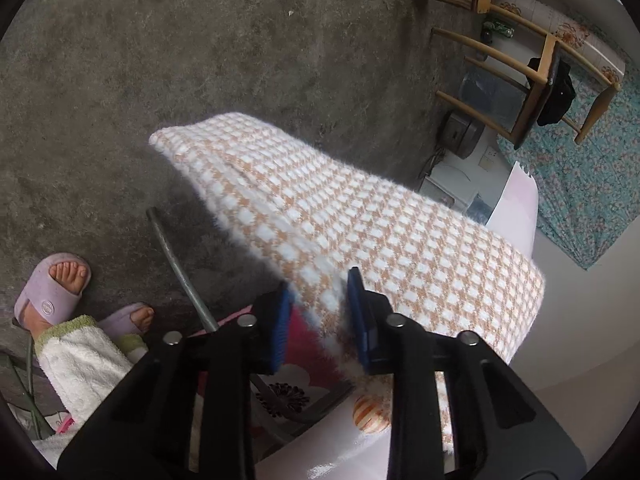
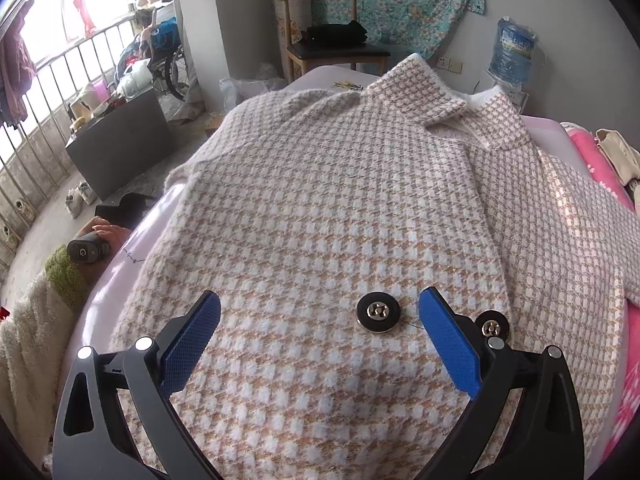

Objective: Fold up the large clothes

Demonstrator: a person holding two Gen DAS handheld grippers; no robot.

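A large orange-and-white houndstooth coat (image 2: 328,208) lies spread on a pink-sheeted bed (image 2: 120,256), collar at the far end, two round metal buttons (image 2: 378,312) near me. My right gripper (image 2: 320,320) is open and hovers just above the coat's front, empty. In the left wrist view a sleeve of the coat (image 1: 340,216) hangs out past the bed's edge over the floor. My left gripper (image 1: 320,296) has its blue pads (image 1: 360,312) closed on the sleeve's edge.
Bare concrete floor (image 1: 160,60) lies beside the bed. The person's slippered feet (image 1: 56,284) stand at lower left. A wooden chair (image 2: 332,40) with dark clothing, a water bottle (image 2: 514,52) and a dark cabinet (image 2: 120,144) stand beyond the bed.
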